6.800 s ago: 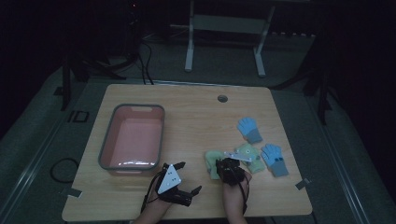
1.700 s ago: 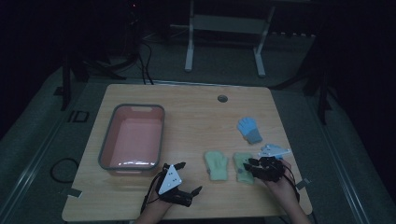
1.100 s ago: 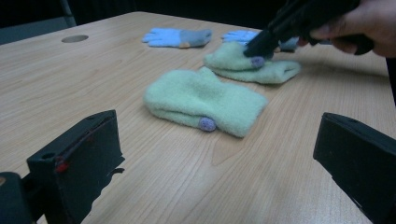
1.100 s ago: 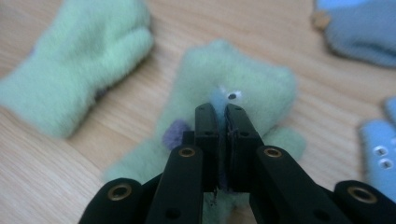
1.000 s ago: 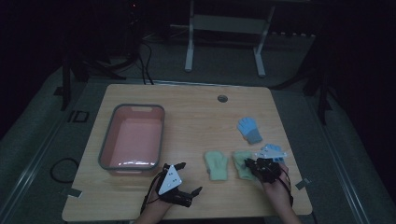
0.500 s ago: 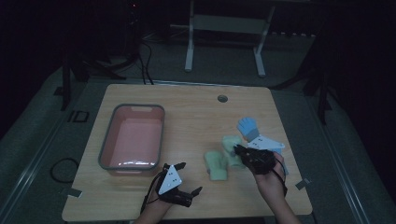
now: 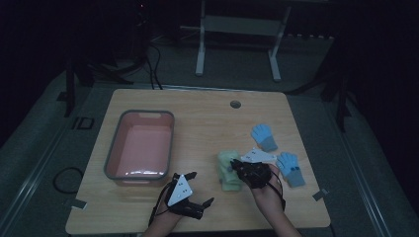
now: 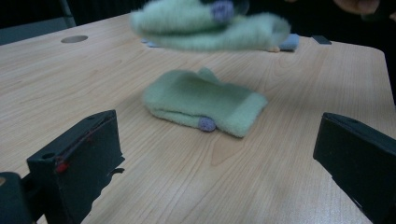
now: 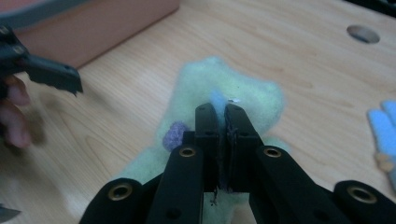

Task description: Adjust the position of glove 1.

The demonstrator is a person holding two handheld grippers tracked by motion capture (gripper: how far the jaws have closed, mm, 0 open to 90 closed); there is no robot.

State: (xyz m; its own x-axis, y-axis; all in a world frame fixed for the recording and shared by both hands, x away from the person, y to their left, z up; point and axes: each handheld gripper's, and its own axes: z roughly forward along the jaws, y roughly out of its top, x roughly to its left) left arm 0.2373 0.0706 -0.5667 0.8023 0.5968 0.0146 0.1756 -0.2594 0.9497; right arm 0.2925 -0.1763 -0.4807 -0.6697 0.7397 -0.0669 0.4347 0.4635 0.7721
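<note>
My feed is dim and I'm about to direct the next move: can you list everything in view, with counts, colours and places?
Green mittens: 2; pale green; one flat on the table, one carried just above it.
Blue gloves: 2; light blue; right part of the table, one farther back, one nearer the front.
Basin: 1; pink with grey rim; left part of the table.
Table: 1; light wood, round hole near its far edge.
Left gripper: black, jaws wide apart, front edge.
Right gripper: black, jaws clamped on the carried mitten.
</note>
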